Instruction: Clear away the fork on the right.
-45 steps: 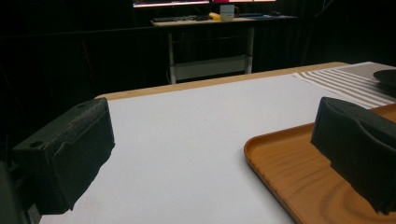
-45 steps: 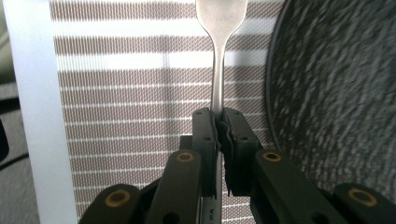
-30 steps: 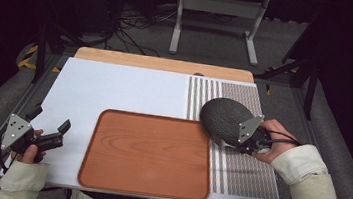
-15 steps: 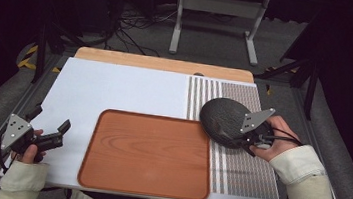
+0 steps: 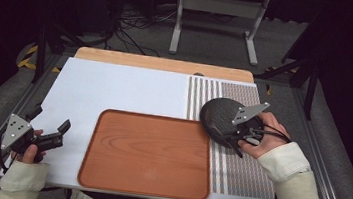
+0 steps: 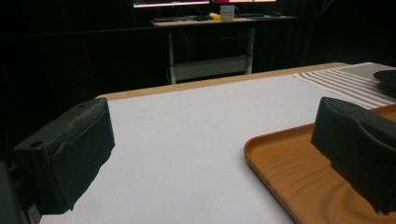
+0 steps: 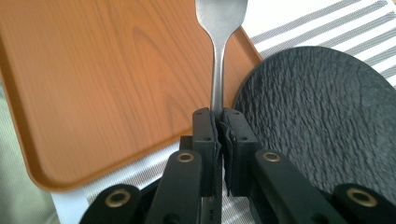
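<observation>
My right gripper (image 7: 219, 116) is shut on the handle of a metal utensil (image 7: 217, 70). The utensil's head reaches over the right edge of the wooden tray (image 7: 93, 70) and is cut off at the top of the right gripper view. A round dark textured plate (image 7: 327, 116) lies just to the right of the jaws. In the high view the right gripper (image 5: 229, 137) hangs over the near side of that plate (image 5: 218, 115), beside the tray (image 5: 148, 156). My left gripper (image 5: 51, 119) rests open at the table's near left, nothing between its jaws (image 6: 210, 158).
A white board (image 5: 115, 87) covers the table, with a striped mat (image 5: 241, 172) on its right under the dark plate. A wooden strip (image 5: 163, 64) runs along the far edge. Metal rails (image 5: 328, 167) flank the table. A desk frame (image 5: 218, 6) stands beyond.
The right hand has lifted a little and shifted slightly away from the near edge with the utensil still clamped. The left gripper has stayed where it was.
</observation>
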### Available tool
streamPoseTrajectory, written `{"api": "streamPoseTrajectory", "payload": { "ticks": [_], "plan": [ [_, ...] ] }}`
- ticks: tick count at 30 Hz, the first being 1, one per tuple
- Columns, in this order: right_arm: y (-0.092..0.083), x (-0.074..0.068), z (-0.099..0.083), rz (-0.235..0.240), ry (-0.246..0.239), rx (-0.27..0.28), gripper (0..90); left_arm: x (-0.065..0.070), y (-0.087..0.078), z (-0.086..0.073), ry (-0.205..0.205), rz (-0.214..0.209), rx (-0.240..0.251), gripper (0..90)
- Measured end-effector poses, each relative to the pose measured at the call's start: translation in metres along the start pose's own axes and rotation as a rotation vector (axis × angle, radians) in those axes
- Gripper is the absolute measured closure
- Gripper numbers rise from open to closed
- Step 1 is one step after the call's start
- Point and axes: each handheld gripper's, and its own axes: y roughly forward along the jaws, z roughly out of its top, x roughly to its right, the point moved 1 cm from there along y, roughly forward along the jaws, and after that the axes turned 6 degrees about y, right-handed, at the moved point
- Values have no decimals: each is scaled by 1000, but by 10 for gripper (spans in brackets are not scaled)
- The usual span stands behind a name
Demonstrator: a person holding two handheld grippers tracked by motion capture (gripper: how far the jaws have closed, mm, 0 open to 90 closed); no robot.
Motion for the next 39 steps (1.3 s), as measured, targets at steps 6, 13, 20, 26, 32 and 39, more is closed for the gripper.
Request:
{"api": "streamPoseTrajectory", "payload": {
  "ticks": [6, 13, 20, 26, 32, 39],
  "plan": [
    [8, -10, 17, 26, 62, 13, 844, 0, 0, 0, -1, 0, 0, 0],
    [19, -20, 35, 42, 98, 10, 844, -1, 0, 0, -1, 0, -2, 0],
    [28, -29, 47, 58, 142, -2, 844, -1, 0, 0, -1, -1, -2, 0],
    [35, -35, 53, 61, 179, -23, 844, -1, 0, 0, -2, 0, -2, 1],
    [48, -41, 59, 61, 240, -45, 844, -1, 0, 0, -3, 1, -1, 0],
    [56, -45, 62, 60, 279, -67, 844, -1, -1, 0, -3, 2, 1, 0]
  ]
}}
